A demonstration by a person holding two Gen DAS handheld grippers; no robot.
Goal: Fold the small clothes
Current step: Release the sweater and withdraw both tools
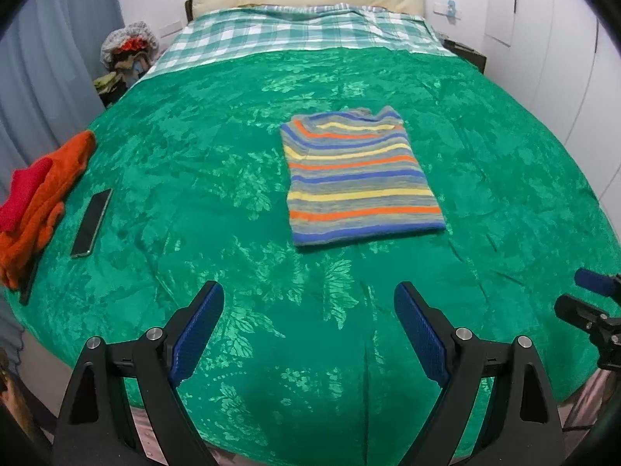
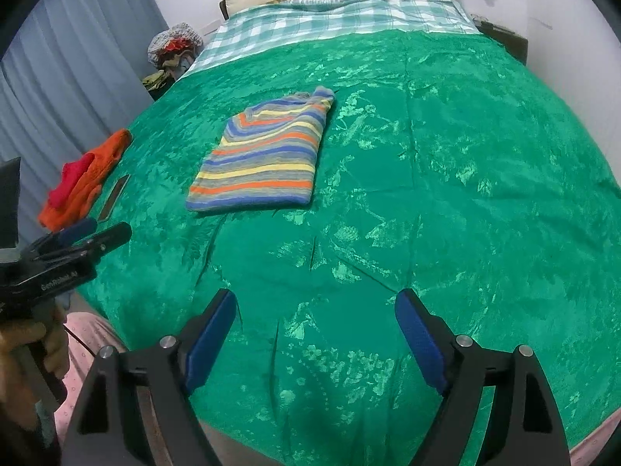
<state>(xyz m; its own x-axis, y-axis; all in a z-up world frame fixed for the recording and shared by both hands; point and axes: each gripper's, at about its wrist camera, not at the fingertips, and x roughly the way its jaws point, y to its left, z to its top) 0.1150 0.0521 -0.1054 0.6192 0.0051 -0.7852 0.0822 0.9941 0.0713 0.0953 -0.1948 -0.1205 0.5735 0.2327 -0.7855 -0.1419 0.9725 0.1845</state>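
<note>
Striped in blue, orange, yellow and grey, the folded sweater (image 1: 359, 176) lies flat in the middle of the green bedspread (image 1: 194, 178). Well apart at the bed's left edge sit an orange and red clothes pile (image 1: 42, 194) and a dark phone (image 1: 91, 223) just beside it. Nearer the foot, the left gripper (image 1: 308, 334) and right gripper (image 2: 314, 338) both hover with jaws wide and nothing between them
</note>
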